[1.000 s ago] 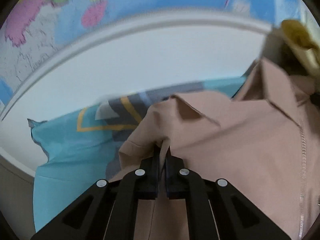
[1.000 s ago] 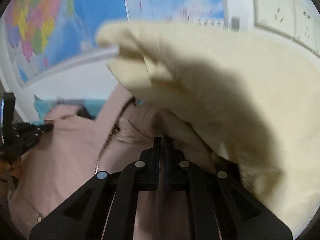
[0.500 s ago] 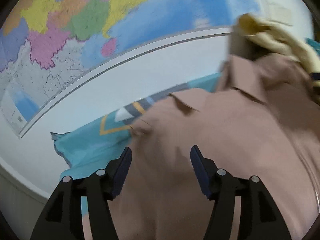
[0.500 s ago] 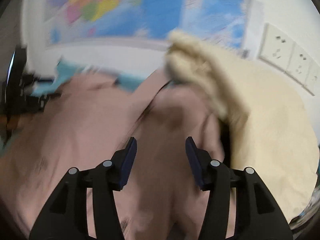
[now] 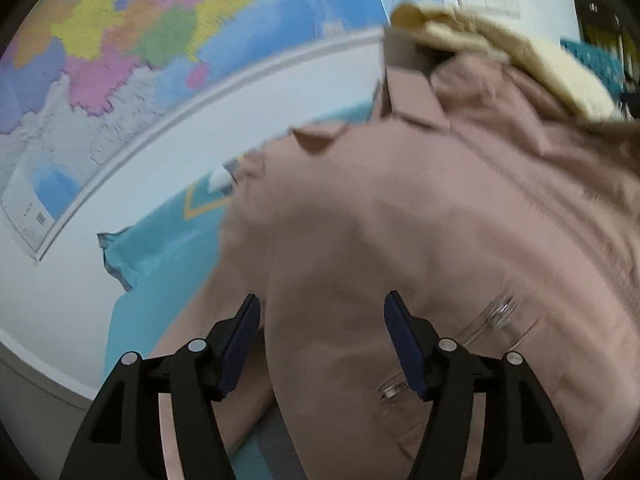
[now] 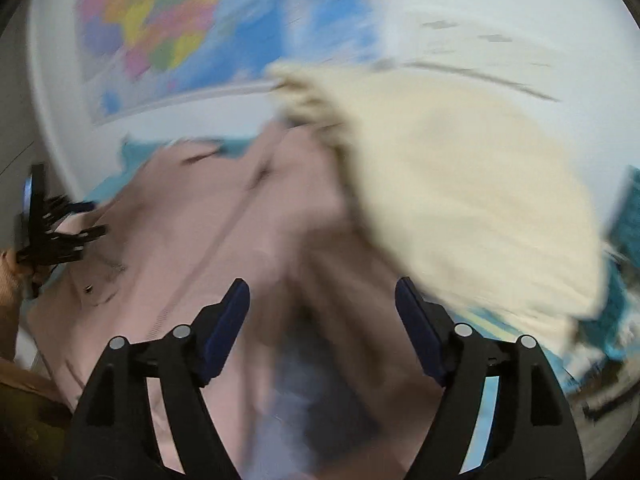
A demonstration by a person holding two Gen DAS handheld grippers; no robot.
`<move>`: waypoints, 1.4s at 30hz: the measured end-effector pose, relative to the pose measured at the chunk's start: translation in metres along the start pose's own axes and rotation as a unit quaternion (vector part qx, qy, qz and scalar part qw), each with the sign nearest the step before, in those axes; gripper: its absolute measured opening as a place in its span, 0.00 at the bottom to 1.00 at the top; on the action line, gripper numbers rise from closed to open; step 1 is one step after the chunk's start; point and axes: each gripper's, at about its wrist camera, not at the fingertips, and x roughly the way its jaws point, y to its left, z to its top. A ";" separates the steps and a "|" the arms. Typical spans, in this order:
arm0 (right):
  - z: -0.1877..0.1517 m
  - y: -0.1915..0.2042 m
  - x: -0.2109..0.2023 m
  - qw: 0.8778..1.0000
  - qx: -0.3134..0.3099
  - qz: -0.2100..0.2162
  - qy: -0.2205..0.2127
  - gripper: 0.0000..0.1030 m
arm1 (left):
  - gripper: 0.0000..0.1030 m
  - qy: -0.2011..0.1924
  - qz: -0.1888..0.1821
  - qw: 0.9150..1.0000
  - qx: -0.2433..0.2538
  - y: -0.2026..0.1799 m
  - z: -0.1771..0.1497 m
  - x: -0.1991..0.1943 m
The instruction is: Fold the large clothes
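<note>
Both your tools are opening with nothing pinched: left tool (image 5: 322, 308), right tool (image 6: 322, 294). The pink zip jacket (image 5: 420, 220) lies spread beneath them, cream garment (image 6: 460, 184) at 1 o'clock.

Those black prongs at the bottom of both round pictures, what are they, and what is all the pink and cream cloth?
There is no robot here. A person carries a hand-held two-finger clamp in each hand, and a wide-angle camera on each clamp looks forward along its fingers. One picture is from the left clamp, the other from the right.

The prongs are the left gripper and the right gripper. Both sets of jaws are opening, and neither pinches any cloth.

Below them lies a pink jacket with a zip, spread on a turquoise sheet. A cream garment lies bunched at the jacket's far right side. A coloured map hangs on the wall behind. At the left edge of the right view you can see the other clamp and the hand holding it.
</note>
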 end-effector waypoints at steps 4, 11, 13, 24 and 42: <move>-0.032 -0.042 -0.018 0.997 0.054 -0.059 0.015 0.90 | 0.62 -0.039 -0.032 0.999 -0.013 -0.011 0.020 -0.022; -0.065 -0.064 0.018 0.989 0.114 0.025 0.092 0.20 | 0.66 -0.063 -0.077 0.995 0.033 -0.066 0.051 -0.036; -0.051 -0.065 0.008 0.989 0.114 0.047 0.087 0.09 | 0.66 -0.062 -0.093 0.993 0.041 -0.076 0.053 -0.037; 0.082 0.028 -0.084 0.977 0.007 0.207 0.047 0.08 | 0.66 -0.093 -0.227 0.969 0.008 -0.071 0.058 -0.063; 0.077 0.156 0.119 0.941 0.032 0.286 0.179 0.55 | 0.70 -0.037 -0.332 0.940 -0.065 -0.039 0.013 -0.048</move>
